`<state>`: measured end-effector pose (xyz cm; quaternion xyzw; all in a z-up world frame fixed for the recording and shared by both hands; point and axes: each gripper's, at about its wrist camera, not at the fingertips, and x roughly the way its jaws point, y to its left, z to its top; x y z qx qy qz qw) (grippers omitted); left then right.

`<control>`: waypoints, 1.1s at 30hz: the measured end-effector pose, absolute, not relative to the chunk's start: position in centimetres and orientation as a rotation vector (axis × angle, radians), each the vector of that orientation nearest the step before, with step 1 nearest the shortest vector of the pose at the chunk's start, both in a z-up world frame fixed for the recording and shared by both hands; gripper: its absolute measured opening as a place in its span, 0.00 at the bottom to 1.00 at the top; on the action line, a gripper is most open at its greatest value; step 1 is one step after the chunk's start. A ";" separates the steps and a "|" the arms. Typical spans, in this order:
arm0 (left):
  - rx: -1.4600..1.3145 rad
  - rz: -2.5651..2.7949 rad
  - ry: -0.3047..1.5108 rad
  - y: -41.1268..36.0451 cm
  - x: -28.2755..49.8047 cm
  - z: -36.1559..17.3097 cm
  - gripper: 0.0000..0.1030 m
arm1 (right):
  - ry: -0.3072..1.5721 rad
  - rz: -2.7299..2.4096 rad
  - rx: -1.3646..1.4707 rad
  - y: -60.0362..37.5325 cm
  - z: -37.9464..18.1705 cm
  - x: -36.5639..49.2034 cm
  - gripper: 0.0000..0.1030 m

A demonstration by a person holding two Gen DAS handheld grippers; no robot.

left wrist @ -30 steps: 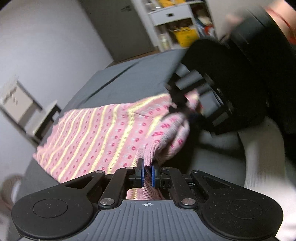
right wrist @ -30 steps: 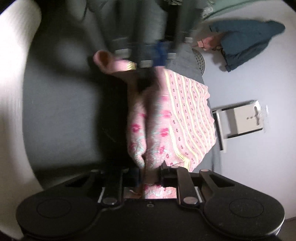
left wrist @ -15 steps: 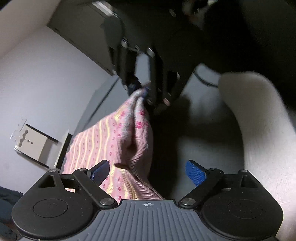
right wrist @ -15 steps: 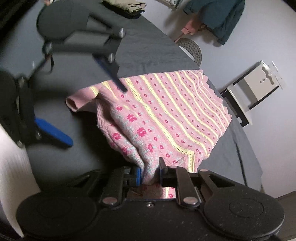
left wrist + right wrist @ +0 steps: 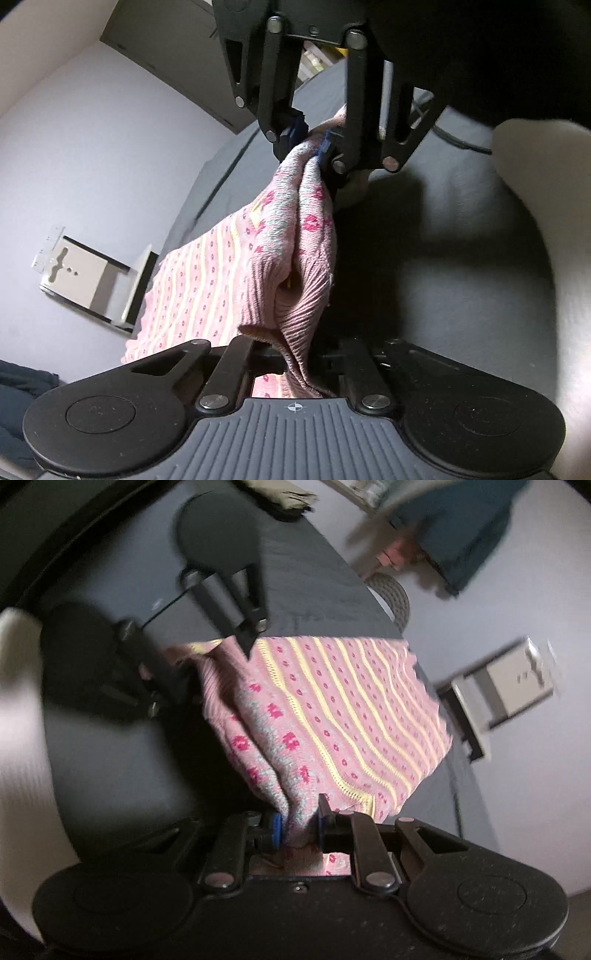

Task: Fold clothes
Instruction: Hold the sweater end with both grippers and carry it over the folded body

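A pink knit sweater (image 5: 221, 280) with yellow stripes and red dots lies partly spread on a dark grey table (image 5: 461, 258). One bunched sleeve is lifted between both tools. My left gripper (image 5: 299, 363) is shut on the ribbed cuff end. Facing it from above, my right gripper (image 5: 314, 144) is shut on the same sleeve further up. In the right wrist view the right gripper (image 5: 299, 825) pinches a fold of the sweater (image 5: 351, 709), and the left gripper (image 5: 218, 672) is blurred at the cuff.
A person's white sleeve (image 5: 554, 184) runs along the right side of the table. A white stand (image 5: 509, 686) and a round woven stool (image 5: 391, 594) sit beyond the table edge. A blue garment (image 5: 469, 528) hangs behind. Folded cloth (image 5: 280, 498) lies at the far end.
Half a second ago my left gripper stood open below the sleeve; now it is shut on the ribbed cuff. The right gripper kept its hold throughout.
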<state>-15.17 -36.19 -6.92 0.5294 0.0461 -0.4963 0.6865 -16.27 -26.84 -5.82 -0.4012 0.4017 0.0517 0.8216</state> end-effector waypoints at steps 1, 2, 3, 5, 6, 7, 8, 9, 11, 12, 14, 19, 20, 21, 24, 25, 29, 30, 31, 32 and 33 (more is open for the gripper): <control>1.183 -1.118 0.098 -35.9 -15.2 -6.6 0.06 | 0.848 0.117 -0.890 -26.5 -5.9 -16.5 0.16; 1.182 -1.123 0.084 -35.3 -15.2 -6.3 0.06 | 0.840 0.124 -0.930 -26.0 -6.0 -16.9 0.16; 1.184 -1.129 0.065 -34.8 -15.3 -6.0 0.06 | 0.831 0.130 -0.964 -25.5 -6.0 -17.2 0.16; 1.193 -1.142 0.027 -33.7 -15.4 -5.2 0.06 | 0.818 0.136 -0.998 -24.8 -5.7 -17.8 0.15; 1.200 -1.149 0.011 -33.3 -15.5 -4.8 0.06 | 0.813 0.140 -1.006 -24.5 -5.5 -18.0 0.15; 1.206 -1.155 -0.003 -32.9 -15.6 -4.4 0.06 | 0.812 0.145 -1.005 -24.1 -5.2 -18.3 0.15; 1.213 -1.162 -0.013 -32.5 -15.8 -4.0 0.06 | 0.812 0.151 -1.003 -23.7 -4.9 -18.6 0.15; 1.226 -1.173 -0.022 -32.1 -16.1 -3.7 0.06 | 0.812 0.161 -1.005 -23.3 -4.7 -18.9 0.15; 1.254 -1.200 -0.029 -31.3 -16.7 -3.3 0.06 | 0.817 0.186 -1.010 -22.5 -4.3 -19.4 0.15; 1.268 -1.215 -0.028 -30.9 -17.2 -3.2 0.06 | 0.824 0.203 -1.015 -22.1 -4.2 -19.9 0.15; 1.292 -1.242 -0.027 -29.9 -17.7 -3.0 0.06 | 0.839 0.239 -1.024 -21.2 -4.0 -20.7 0.15; 1.308 -1.357 0.040 -27.8 -20.2 -2.2 0.06 | 0.918 0.364 -1.046 -18.7 -3.3 -23.5 0.15; 1.307 -1.383 0.061 -27.5 -20.5 -2.1 0.06 | 0.930 0.390 -1.045 -18.4 -3.1 -23.8 0.15; 1.307 -1.409 0.082 -27.3 -20.7 -1.9 0.06 | 0.942 0.416 -1.044 -18.1 -2.9 -24.2 0.15; 1.304 -1.439 0.116 -27.3 -20.0 -1.6 0.07 | 0.956 0.444 -1.073 -17.7 -2.7 -24.4 0.15; 1.293 -1.443 0.135 -27.6 -19.3 -1.2 0.07 | 0.956 0.436 -1.062 -18.1 -2.3 -23.8 0.15; 1.207 -1.436 0.221 -28.9 -15.8 1.1 0.07 | 0.962 0.413 -0.993 -19.9 -0.6 -20.8 0.15; 1.195 -1.430 0.237 -29.3 -15.1 1.7 0.07 | 0.968 0.412 -0.958 -20.6 0.0 -19.9 0.15; 1.191 -1.426 0.249 -29.8 -14.5 2.1 0.07 | 0.973 0.411 -0.923 -21.3 0.7 -18.9 0.15; 1.189 -1.424 0.258 -30.2 -14.1 2.2 0.07 | 0.980 0.415 -0.890 -22.3 1.3 -17.8 0.15; 1.187 -1.423 0.273 -30.5 -13.6 2.1 0.07 | 0.986 0.421 -0.866 -23.1 1.7 -16.9 0.15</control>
